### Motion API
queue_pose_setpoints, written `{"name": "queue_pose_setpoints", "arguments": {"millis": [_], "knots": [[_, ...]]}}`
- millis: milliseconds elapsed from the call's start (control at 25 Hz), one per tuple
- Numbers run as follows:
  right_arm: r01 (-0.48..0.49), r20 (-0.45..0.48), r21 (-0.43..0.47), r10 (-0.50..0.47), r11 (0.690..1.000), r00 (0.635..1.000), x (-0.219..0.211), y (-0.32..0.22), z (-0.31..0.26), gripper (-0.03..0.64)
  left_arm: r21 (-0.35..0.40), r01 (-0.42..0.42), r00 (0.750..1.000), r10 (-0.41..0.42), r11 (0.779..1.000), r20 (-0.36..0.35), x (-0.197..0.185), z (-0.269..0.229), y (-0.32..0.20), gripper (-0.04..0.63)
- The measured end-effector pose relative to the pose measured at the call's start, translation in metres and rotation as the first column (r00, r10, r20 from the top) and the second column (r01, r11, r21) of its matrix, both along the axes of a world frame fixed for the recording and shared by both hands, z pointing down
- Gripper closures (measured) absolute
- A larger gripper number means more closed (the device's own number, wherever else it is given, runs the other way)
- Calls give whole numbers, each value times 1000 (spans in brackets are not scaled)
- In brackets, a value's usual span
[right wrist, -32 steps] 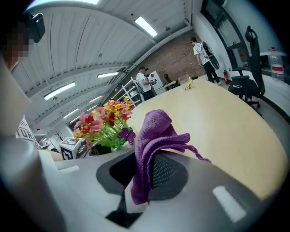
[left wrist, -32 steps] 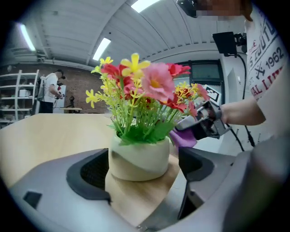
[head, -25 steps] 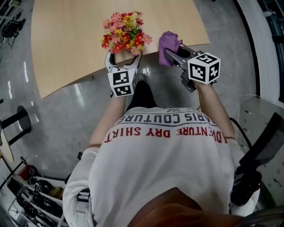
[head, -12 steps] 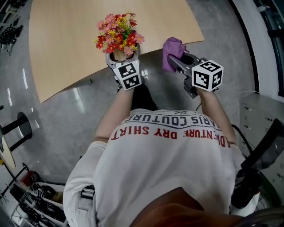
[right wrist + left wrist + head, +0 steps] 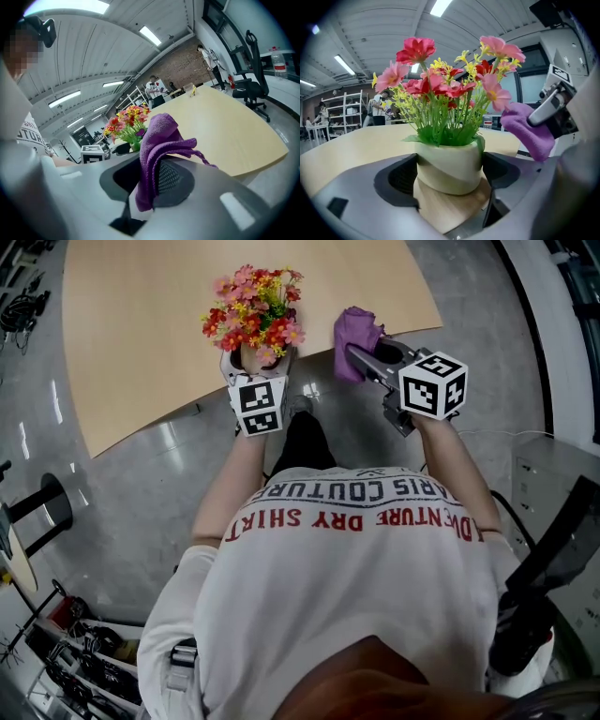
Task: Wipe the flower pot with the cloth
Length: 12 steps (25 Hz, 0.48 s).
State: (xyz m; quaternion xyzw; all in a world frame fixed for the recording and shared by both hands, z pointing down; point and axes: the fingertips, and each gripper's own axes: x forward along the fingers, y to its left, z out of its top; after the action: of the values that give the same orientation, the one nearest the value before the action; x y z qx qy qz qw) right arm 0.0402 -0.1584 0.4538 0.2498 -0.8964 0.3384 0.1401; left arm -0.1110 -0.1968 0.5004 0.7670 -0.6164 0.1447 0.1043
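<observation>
left gripper (image 5: pixel 255 363): closing wide jaws on flower pot (image 5: pixel 449 165) at table (image 5: pixel 141 315) edge; right gripper (image 5: pixel 361 360): pinching purple cloth (image 5: pixel 157 140) tight, hovering beside the flowers (image 5: pixel 253 310).

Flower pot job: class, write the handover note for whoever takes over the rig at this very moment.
Left gripper: jaws closing on the pot, pads at its sides; pot at the table's near edge.
Right gripper: shut on the cloth, held beside the flowers, clear of the pot.
Done: pot and cloth both in the grippers.
Left: all the wiping; cloth has not met the pot yet.
</observation>
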Motion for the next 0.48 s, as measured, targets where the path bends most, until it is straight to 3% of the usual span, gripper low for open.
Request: {"name": "queue_pose_setpoints", "arguments": {"millis": [240,480], "knots": [[35,37,3,-35,999,999,-42,-30,-1,575,-73,-110,993,112,991,24,-10,3,2,155],[61,58,-1,-61,998,996,-56,-43,6,575,-139,-216,974,222,967,33,-6,11,13,161]]}}
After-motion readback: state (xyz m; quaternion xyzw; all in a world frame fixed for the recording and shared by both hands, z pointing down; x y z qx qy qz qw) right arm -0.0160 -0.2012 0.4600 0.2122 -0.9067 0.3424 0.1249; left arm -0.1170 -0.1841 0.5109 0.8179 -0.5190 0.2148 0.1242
